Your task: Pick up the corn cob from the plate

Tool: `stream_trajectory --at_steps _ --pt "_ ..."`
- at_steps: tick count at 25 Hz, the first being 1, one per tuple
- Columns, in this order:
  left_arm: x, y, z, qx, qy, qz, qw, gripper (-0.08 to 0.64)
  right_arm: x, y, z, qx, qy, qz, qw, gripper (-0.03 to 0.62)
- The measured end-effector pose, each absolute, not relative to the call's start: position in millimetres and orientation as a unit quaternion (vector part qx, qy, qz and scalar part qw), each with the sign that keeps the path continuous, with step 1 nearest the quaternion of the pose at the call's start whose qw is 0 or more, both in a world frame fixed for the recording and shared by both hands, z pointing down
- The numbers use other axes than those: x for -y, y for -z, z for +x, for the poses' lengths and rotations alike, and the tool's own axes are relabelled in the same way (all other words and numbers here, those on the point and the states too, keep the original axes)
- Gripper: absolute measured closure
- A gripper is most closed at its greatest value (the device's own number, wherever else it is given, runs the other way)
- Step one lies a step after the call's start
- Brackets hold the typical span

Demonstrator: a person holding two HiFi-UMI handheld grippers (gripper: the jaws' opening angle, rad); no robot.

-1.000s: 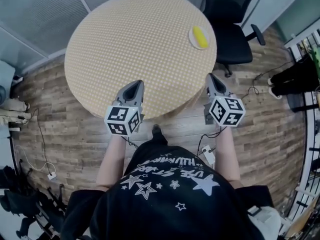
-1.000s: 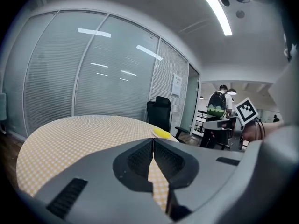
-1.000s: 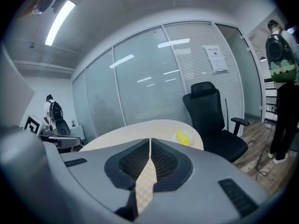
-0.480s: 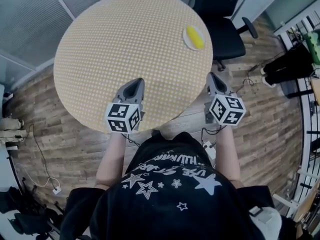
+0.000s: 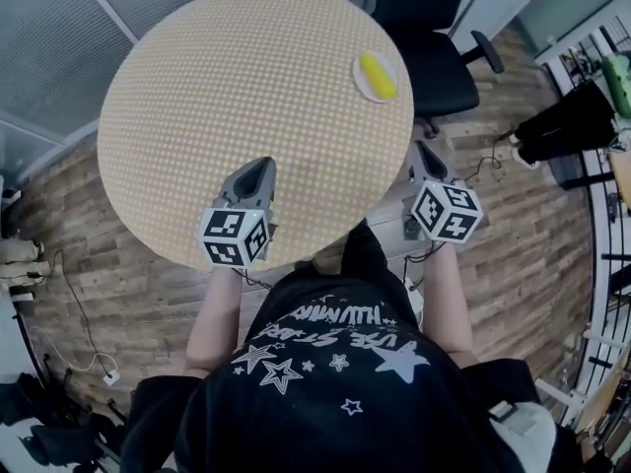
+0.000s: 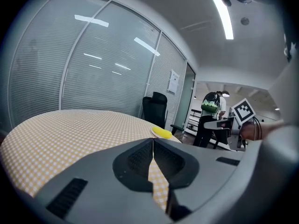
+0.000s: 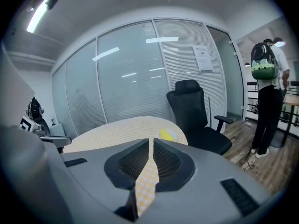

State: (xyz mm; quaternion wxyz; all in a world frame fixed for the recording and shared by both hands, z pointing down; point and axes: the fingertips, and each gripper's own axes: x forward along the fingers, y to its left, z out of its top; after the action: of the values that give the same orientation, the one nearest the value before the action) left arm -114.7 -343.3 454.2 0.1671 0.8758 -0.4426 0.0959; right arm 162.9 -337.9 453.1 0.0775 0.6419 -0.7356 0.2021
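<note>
Since a second ago the person has stepped closer to the table (image 5: 246, 97). Its near edge now lies right by the body, where a wider strip of wood floor showed before. The left gripper (image 5: 259, 166) reaches further over the table top than it did. The right gripper (image 5: 422, 147) hangs just off the table's right edge, much as before. In the head view the plate (image 5: 362, 85) has slid a little to the left. The corn (image 5: 375, 74) lies on it as it did, at the far right edge of the table, next to the black chair (image 5: 434, 37) and well away from both grippers. The left gripper's jaws are pressed together with nothing in them. The right gripper's jaws are pressed together too and hold nothing. The black shirt (image 5: 335, 363) has white stars and a line of white letters, but they are upside down and I cannot read them. Each gripper's cube (image 5: 235, 236) has black and white square marks, not words. A paper (image 7: 203, 58) is stuck on the glass wall, and its print is too small to read.
</note>
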Motion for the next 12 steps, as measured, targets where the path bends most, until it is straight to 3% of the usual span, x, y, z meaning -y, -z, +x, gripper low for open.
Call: stream_trajectory --at_steps 12 --pt "377.1 -455.1 -105.6 0.506 -0.107 0.837 0.179 0.551 422.9 -479.5 164.7 0.775 -0.246 0.571 0.113 0.552"
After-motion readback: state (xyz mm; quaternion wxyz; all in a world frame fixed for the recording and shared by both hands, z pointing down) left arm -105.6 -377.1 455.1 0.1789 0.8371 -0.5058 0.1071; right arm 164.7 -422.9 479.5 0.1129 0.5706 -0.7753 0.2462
